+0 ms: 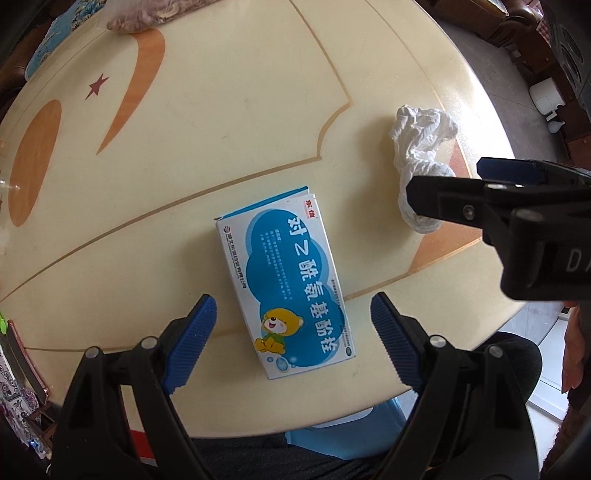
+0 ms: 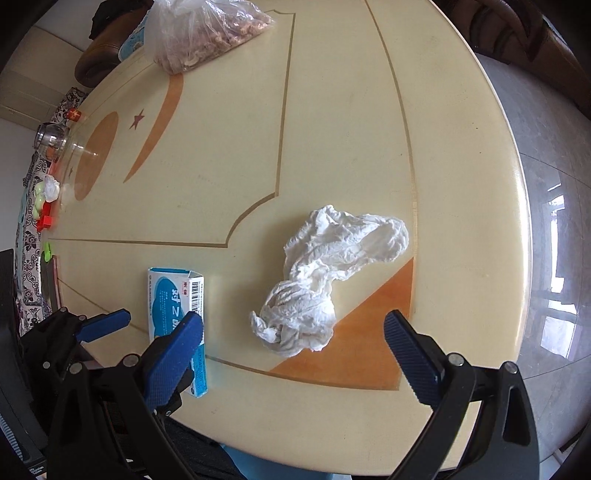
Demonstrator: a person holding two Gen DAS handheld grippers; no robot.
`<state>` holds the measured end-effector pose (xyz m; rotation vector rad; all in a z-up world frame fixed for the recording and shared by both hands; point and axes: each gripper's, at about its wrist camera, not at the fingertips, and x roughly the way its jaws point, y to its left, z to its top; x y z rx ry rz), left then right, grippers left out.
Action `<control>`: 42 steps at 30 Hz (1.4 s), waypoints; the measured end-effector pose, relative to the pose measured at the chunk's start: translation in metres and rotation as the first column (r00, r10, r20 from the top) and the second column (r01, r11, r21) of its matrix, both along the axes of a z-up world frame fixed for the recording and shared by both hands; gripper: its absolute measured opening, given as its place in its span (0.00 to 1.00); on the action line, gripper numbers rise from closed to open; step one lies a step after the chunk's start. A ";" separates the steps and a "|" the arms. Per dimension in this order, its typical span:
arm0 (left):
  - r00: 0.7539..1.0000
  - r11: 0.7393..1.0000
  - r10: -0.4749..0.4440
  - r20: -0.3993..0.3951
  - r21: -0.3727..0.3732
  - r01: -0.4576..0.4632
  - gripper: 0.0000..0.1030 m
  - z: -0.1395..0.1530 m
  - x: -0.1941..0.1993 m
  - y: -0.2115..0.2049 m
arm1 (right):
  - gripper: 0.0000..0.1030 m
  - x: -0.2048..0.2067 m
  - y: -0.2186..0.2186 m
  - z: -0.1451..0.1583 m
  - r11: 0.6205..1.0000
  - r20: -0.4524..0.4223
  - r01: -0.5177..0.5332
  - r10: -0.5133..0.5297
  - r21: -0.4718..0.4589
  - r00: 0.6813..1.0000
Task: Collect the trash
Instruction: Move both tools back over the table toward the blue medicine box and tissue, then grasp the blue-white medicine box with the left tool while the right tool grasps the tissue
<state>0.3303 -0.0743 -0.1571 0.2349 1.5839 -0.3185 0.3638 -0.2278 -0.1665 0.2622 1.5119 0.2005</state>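
A blue-and-white medicine box (image 1: 288,280) with a cartoon bear lies flat on the cream round table (image 1: 207,122). My left gripper (image 1: 292,299) hangs open just above it, pointing down, with one blue pad on each side of the box's near end and neither touching. To the right lies a crumpled white tissue (image 2: 325,273). My right gripper (image 2: 295,317) hovers open over the near end of the tissue, nothing between its pads. In the left wrist view the right gripper (image 1: 445,176) partly covers the tissue (image 1: 421,147). The box (image 2: 173,295) also shows left of the tissue.
A clear bag of nuts (image 2: 207,33) sits at the table's far side. A glass jar (image 2: 51,138) and small red and green bits crowd the left rim. A pink-cased phone (image 1: 26,362) lies at the left edge. A blue stool (image 1: 332,424) stands under the near edge.
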 end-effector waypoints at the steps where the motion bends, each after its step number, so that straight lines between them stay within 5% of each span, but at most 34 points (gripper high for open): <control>1: 1.000 1.000 0.001 -0.005 -0.001 -0.001 0.81 -0.003 0.001 0.000 | 0.93 0.002 0.000 -0.004 1.000 -0.003 -0.001 0.001 -0.006 1.000; 10: 1.000 1.000 0.014 -0.020 -0.003 -0.014 0.81 -0.021 0.010 0.007 | 0.90 0.013 0.019 -0.018 0.993 0.009 -0.054 0.055 -0.101 0.998; 12: 1.000 1.000 0.021 -0.020 -0.001 -0.021 0.81 -0.024 0.013 0.011 | 0.77 0.014 0.023 -0.020 0.991 0.008 -0.066 0.067 -0.114 0.998; 18: 1.000 1.000 0.026 -0.017 -0.006 -0.026 0.80 -0.028 0.015 0.018 | 0.60 0.014 0.038 -0.021 0.983 0.021 -0.102 0.106 -0.153 0.994; 27: 0.999 0.999 0.036 -0.004 -0.007 -0.036 0.65 -0.024 0.009 0.021 | 0.26 0.011 0.045 -0.012 0.972 0.042 -0.132 0.142 -0.194 0.989; 42: 0.998 0.999 0.041 0.044 -0.009 -0.041 0.64 0.003 -0.006 0.022 | 0.20 -0.023 0.024 0.033 0.978 0.126 -0.151 0.169 -0.141 0.977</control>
